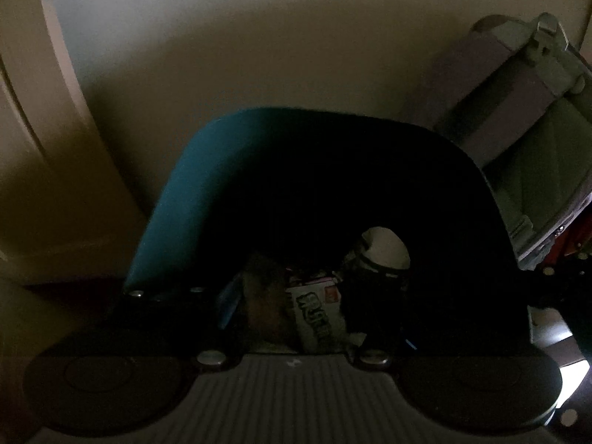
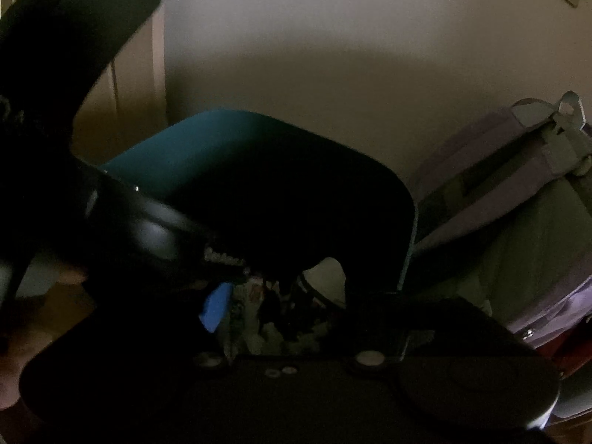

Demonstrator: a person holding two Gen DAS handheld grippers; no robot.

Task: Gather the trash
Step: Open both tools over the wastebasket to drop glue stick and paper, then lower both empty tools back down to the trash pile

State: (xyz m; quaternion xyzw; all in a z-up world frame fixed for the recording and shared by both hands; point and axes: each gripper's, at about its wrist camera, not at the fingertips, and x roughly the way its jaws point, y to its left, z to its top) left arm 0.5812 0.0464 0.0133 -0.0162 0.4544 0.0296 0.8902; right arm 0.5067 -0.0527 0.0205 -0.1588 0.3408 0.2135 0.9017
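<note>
Very dim throughout. Against a pale wall, a teal bin with a black interior, already holding trash: a printed snack packet, a white cup behind it, a blue scrap at the near left edge. Just right of the bin, a purple-and-grey bag, leaning. Seen from the right wrist, the left hand-held gripper reaching in over the bin's near left rim, toothed tip right at the trash; whether apart, together or clamped on anything, cannot tell in this shadow. Same for the right hand-held gripper: fingers lost in the dark, so cannot tell. Likely at the drop-off stage, both tools crowded over one opening. Main risks, judged from here: knocking one tool against the other, catching the rim and tipping the light bin toward the bag, or dragging the packet back out on the teeth when withdrawing.
</note>
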